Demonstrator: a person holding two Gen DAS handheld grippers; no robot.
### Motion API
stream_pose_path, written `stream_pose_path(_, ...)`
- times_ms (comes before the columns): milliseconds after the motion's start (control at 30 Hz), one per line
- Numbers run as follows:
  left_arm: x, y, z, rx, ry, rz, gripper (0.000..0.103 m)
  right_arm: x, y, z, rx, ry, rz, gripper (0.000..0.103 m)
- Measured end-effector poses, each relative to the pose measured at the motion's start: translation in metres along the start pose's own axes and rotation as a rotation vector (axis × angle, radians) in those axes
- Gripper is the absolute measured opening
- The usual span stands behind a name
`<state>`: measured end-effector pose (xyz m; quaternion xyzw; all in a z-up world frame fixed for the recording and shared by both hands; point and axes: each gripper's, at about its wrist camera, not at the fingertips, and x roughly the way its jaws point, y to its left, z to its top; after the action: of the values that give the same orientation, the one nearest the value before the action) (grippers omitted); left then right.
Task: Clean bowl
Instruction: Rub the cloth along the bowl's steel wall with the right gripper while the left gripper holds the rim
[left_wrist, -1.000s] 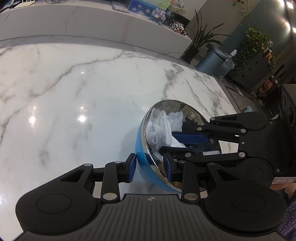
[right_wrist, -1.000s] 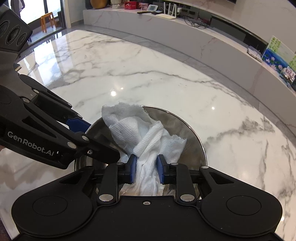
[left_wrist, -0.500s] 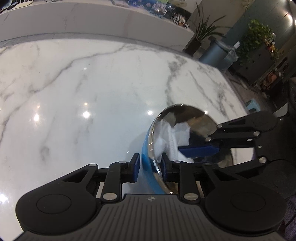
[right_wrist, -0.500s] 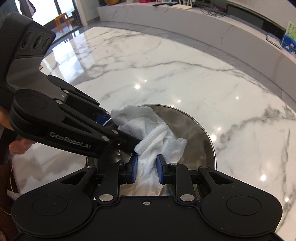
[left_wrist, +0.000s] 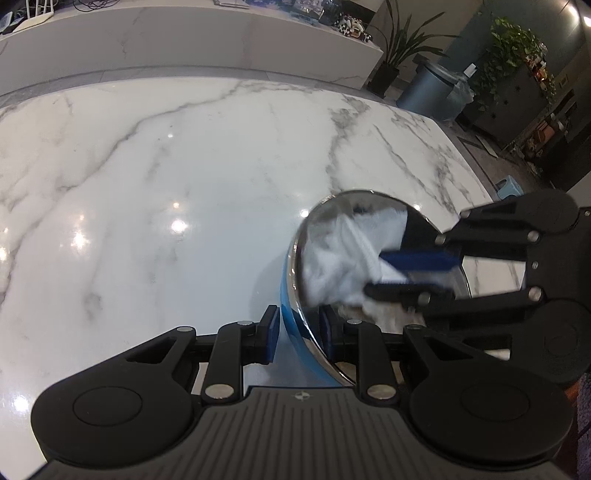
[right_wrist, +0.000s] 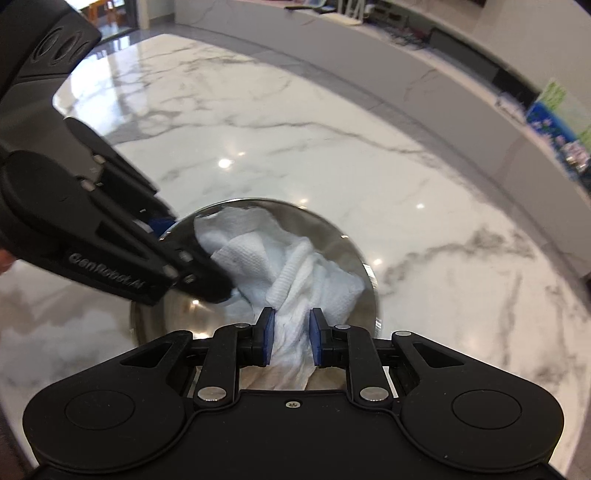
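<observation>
Two tongs work one bowl on the marble desk (left_wrist: 184, 166). Left wrist view: the left tongs (left_wrist: 297, 334) straddle the bowl (left_wrist: 290, 321) at its near rim, one pad on the blue outer wall, one inside, clamping it tilted; the right tongs (left_wrist: 402, 271) reach in from the right. Right wrist view: the right tongs (right_wrist: 290, 332), jaws just closing, pinch the white cloth (right_wrist: 295, 266) bunched inside the bowl (right_wrist: 343, 240), directly ahead of their tips. The cloth's free bulk lies toward the far-left wall, nearer the left tongs (right_wrist: 177, 251), likely the next stretch to wipe.
</observation>
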<state>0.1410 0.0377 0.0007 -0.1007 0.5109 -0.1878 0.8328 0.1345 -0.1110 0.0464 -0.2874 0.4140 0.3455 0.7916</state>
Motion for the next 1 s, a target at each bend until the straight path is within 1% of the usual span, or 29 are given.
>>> stream_pose_path(167,0.0005,0.0006,0.0005,-0.012,-0.003,-0.019,0.023,0.0042,-0.0027,-0.0009,0.01,0.003,-0.003,0.017)
stream_pose_path(367,0.0011,0.0018,0.0004,-0.027,-0.007,-0.027,0.023,0.0074,-0.0023,-0.0009,0.059,-0.001,0.04,0.018)
stream_pose_path(500,0.0018,0.0018,0.0007,-0.032,-0.007,-0.029,0.023,0.0076,-0.0009,-0.0004,0.08,-0.008,0.089,0.018)
stream_pose_path(600,0.0017,0.0024,0.0011,-0.038,-0.004,-0.034,0.022,0.0065,-0.0007,-0.0006,0.101,-0.016,0.157,0.019)
stream_pose_path(700,0.0022,0.0021,0.0011,-0.035,-0.001,-0.032,0.021,0.0058,0.0022,-0.0003,0.104,-0.019,0.202,0.019)
stream_pose_path(800,0.003,0.0008,0.0009,-0.025,0.004,-0.025,0.021,0.0064,0.0046,0.0003,0.096,-0.014,0.195,0.018)
stream_pose_path(1000,0.0048,0.0004,0.0014,-0.023,0.02,-0.016,0.022,0.0071,0.0055,0.0,0.08,-0.001,0.15,0.017)
